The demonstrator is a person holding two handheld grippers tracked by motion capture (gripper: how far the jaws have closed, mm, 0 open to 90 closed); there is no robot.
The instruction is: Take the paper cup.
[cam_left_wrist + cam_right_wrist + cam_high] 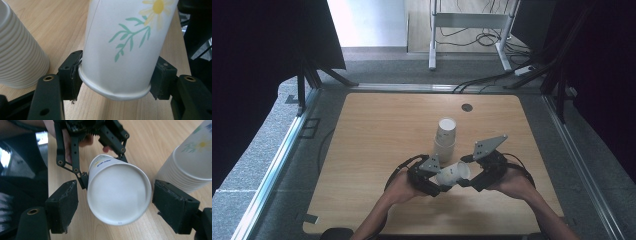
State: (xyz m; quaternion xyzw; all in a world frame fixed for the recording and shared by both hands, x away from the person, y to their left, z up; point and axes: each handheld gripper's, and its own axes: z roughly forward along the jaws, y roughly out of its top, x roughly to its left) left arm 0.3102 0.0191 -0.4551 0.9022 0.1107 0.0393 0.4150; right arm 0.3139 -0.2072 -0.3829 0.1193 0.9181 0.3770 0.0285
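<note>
I see a stack of nested paper cups (445,136) standing upright on the wooden table (372,150), its top cup open and empty. Just in front of that stack, my left gripper (116,77) has its fingers (71,72) clenched on the rim end of a single flower-printed paper cup (125,50) lying on its side. My right gripper (115,207) faces that cup's white base (118,195), its fingers (62,205) spread wide on either side and not touching it.

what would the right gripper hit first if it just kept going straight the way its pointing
Most likely the open mouth of the paper cup that the left gripper holds on its side. In the right gripper view the rim sits between the open jaws of the right gripper, so they would probably straddle it; depth is unclear.
</note>
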